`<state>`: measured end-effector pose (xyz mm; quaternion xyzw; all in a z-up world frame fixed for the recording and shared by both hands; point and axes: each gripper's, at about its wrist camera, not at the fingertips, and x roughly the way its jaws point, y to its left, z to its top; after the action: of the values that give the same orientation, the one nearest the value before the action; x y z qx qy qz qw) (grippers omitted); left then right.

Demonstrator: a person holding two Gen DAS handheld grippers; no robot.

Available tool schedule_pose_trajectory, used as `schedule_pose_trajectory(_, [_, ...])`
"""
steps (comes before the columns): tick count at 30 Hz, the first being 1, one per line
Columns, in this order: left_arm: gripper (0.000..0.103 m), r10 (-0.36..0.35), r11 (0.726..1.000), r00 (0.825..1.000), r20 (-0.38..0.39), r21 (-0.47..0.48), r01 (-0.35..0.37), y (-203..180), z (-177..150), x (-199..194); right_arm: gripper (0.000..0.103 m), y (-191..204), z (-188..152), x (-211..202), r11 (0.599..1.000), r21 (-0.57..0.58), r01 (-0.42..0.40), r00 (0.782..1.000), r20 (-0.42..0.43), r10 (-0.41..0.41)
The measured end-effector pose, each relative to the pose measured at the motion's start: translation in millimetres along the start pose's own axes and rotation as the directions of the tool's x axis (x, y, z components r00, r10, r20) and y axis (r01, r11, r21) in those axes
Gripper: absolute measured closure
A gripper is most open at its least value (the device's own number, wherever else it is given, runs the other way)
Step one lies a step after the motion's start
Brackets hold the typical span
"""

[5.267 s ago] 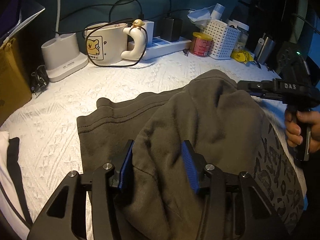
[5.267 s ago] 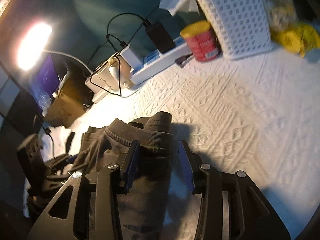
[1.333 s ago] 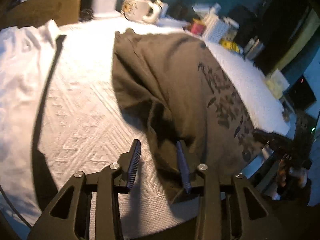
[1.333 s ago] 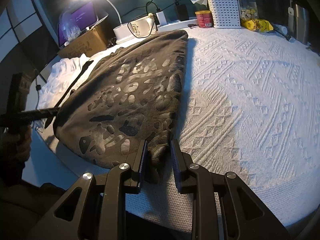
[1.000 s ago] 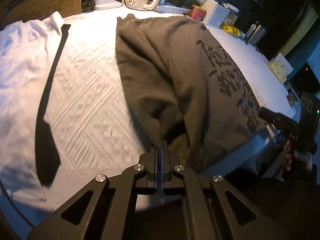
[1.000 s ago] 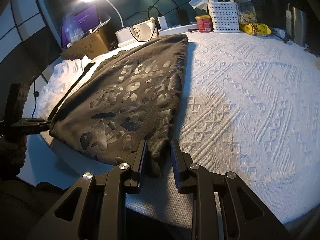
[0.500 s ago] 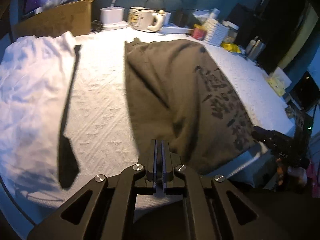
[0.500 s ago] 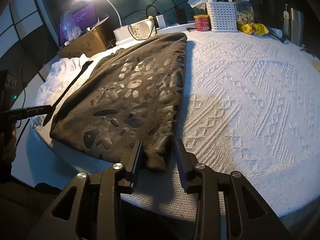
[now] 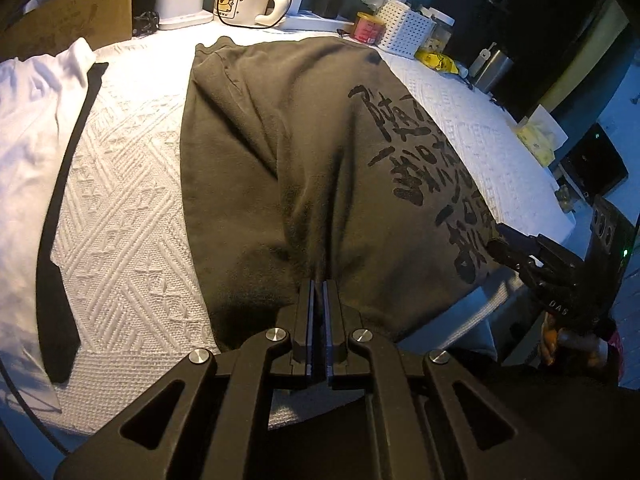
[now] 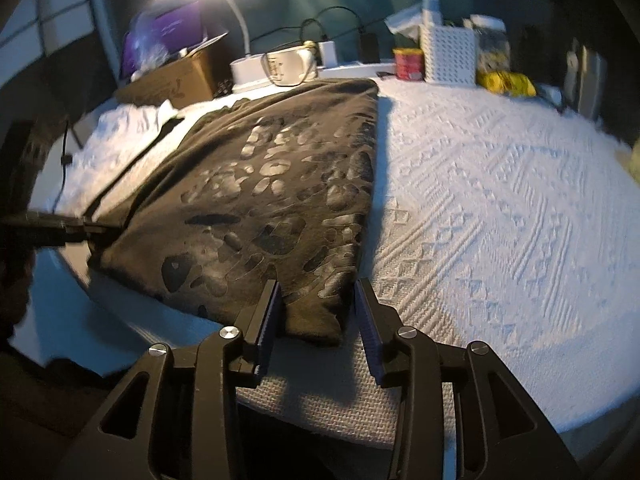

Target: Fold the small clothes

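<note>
A white shirt (image 9: 28, 128) with a black strip is lying at left, and a mug (image 9: 240, 4), red tin (image 9: 370, 28) and lattice basket (image 9: 408, 32) are crowding the top edge. The dark printed garment (image 9: 288, 168) is stretching down the middle of the textured white cover (image 9: 128, 200). The left gripper (image 9: 319, 292) is pinching its fleecy near hem, having been open around it a moment ago. The right gripper (image 10: 316, 312) has just been opening, its jaws now standing narrowly apart around the garment's corner.

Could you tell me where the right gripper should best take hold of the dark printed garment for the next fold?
Probably its near right corner: the dark printed garment lies flat, and that corner already sits between the right gripper, whose fingers have just been opening. Come in low from the near table edge. The left gripper is shut on the hem.
</note>
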<state>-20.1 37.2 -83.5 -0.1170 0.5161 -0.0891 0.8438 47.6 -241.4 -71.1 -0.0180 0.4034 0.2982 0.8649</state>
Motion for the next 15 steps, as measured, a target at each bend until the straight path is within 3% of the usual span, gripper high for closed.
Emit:
schedule_pose_trajectory(1, [0.100, -0.002, 1.000, 1.000, 0.003, 0.001, 0.002, 0, -1, 0, 0.080, 0, 0, 0, 1.000, -0.009, -0.015, 1.000, -0.003, 0.015])
schedule_pose_trajectory(3, [0.100, 0.001, 1.000, 1.000, 0.008, 0.006, -0.001, -1, -3, -1, 0.087, 1, -1, -1, 1.000, -0.007, -0.031, 0.999, -0.010, 0.031])
schedule_pose_trajectory(10, [0.099, 0.013, 1.000, 1.000, 0.002, 0.024, -0.013, -5, -7, -2, 0.093, 5, -7, -12, 1.000, 0.005, -0.013, 0.999, -0.029, 0.013])
schedule_pose_trajectory(15, [0.099, -0.026, 0.998, 0.999, -0.025, 0.051, 0.027, -16, -9, 2, 0.094, -2, -15, -28, 0.999, 0.028, 0.031, 0.998, -0.046, -0.030])
